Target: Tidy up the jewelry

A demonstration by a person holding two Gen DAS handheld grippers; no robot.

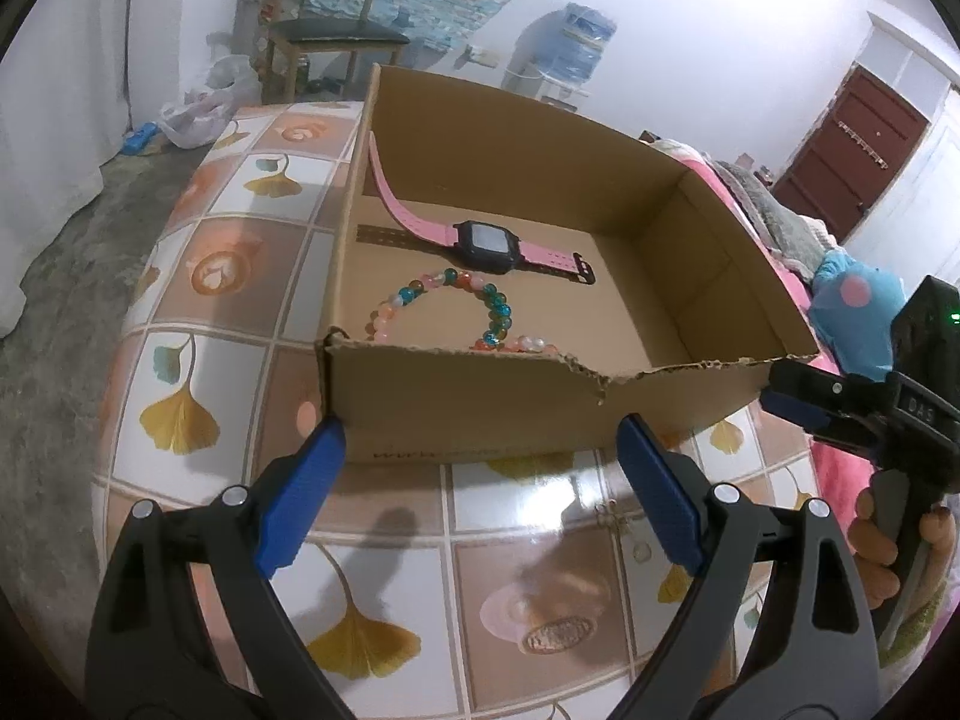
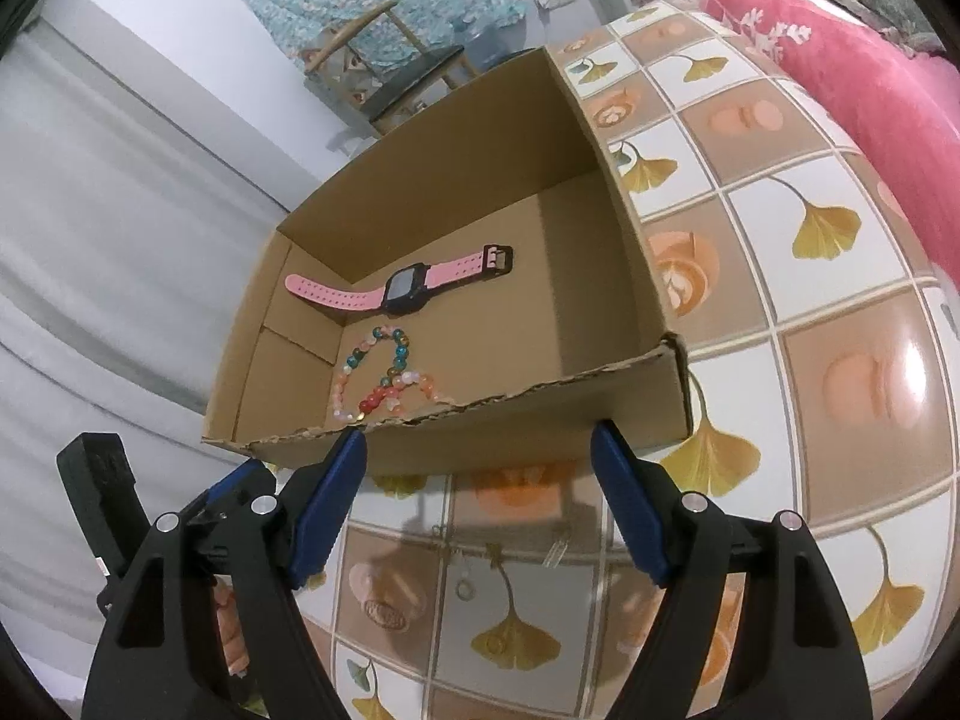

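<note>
Hovering left gripper (image 1: 480, 444): blue-padded jaws wide apart, holding nothing, above tabletop near box's front wall.
Right gripper (image 2: 480, 462): jaws spread, empty, at same torn front edge.
Box: open brown cardboard box (image 1: 690, 240) on tiled ginkgo-leaf tabletop (image 1: 240, 276).
Watch: pink-strapped black-faced watch (image 1: 486, 246) on box floor, near back wall.
Bracelet: colourful beaded bracelet (image 2: 384, 378) against front wall, left corner.

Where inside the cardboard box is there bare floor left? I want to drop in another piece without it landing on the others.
The box floor is bare between the watch buckle and the wall on the tablecloth side, right down to the torn front edge. The corner where the watch and bead bracelets lie together is crowded.
</note>
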